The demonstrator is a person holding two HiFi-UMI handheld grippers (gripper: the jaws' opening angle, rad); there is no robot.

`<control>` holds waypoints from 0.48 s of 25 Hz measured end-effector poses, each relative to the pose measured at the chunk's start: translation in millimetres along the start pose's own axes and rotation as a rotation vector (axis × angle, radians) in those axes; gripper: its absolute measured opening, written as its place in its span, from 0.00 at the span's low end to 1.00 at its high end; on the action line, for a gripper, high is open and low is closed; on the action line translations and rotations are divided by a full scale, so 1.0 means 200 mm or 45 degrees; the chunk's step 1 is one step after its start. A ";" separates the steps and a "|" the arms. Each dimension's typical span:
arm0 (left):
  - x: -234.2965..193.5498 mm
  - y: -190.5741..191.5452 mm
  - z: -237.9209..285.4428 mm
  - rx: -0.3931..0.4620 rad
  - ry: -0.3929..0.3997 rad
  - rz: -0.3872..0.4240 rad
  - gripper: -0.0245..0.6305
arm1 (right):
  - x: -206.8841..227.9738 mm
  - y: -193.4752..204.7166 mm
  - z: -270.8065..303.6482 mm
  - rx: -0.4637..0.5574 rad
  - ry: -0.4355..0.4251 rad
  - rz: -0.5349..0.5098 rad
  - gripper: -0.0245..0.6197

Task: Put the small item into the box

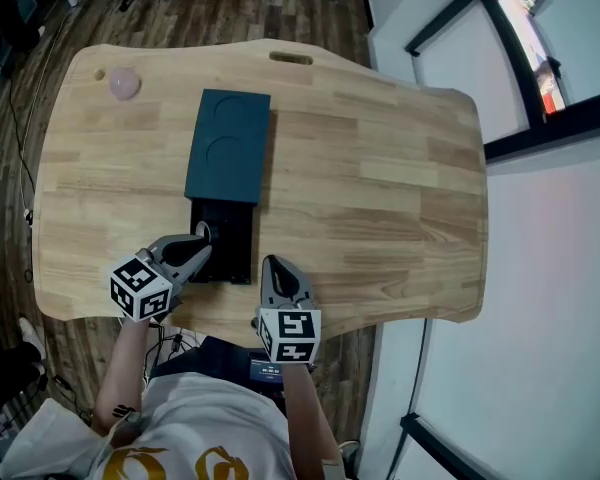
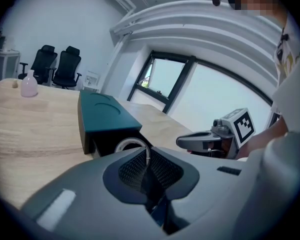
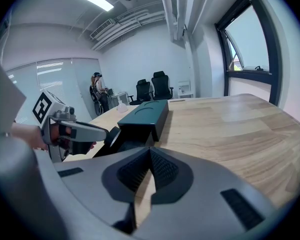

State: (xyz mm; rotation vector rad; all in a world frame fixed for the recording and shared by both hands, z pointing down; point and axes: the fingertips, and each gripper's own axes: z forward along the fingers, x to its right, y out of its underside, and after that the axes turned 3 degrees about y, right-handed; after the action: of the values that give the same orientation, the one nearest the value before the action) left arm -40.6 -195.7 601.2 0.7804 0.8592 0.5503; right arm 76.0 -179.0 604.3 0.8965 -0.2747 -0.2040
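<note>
A long dark teal box (image 1: 228,146) lies on the wooden table (image 1: 380,168), with its black inner tray (image 1: 223,253) pulled out toward me. My left gripper (image 1: 202,240) is at the tray's left edge, shut on a small thin pale ring (image 2: 131,143) that sticks out ahead of its tips (image 2: 147,156), in front of the box (image 2: 102,115). My right gripper (image 1: 275,266) rests just right of the tray near the table's front edge. It is shut with nothing in it (image 3: 150,151). In the right gripper view the box (image 3: 142,115) lies ahead, with the left gripper (image 3: 75,130) beside it.
A small pink bottle (image 1: 123,83) stands at the table's far left corner, also seen as the bottle (image 2: 29,85) in the left gripper view. A slot (image 1: 291,58) is cut in the table's far edge. Office chairs (image 2: 57,64) stand beyond the table.
</note>
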 end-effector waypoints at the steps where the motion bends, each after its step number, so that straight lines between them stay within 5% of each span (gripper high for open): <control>1: 0.00 0.02 0.01 -0.035 -0.003 0.011 0.08 | 0.00 0.00 0.00 -0.004 0.001 0.003 0.05; 12: -0.03 0.12 0.10 -0.243 0.000 0.012 0.08 | 0.03 0.03 0.05 -0.040 -0.004 0.012 0.05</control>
State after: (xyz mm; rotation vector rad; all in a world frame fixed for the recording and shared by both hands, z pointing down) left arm -30.4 -193.3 630.9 0.6103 0.7906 0.6305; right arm 79.5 -184.6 616.3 0.8639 -0.2780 -0.2010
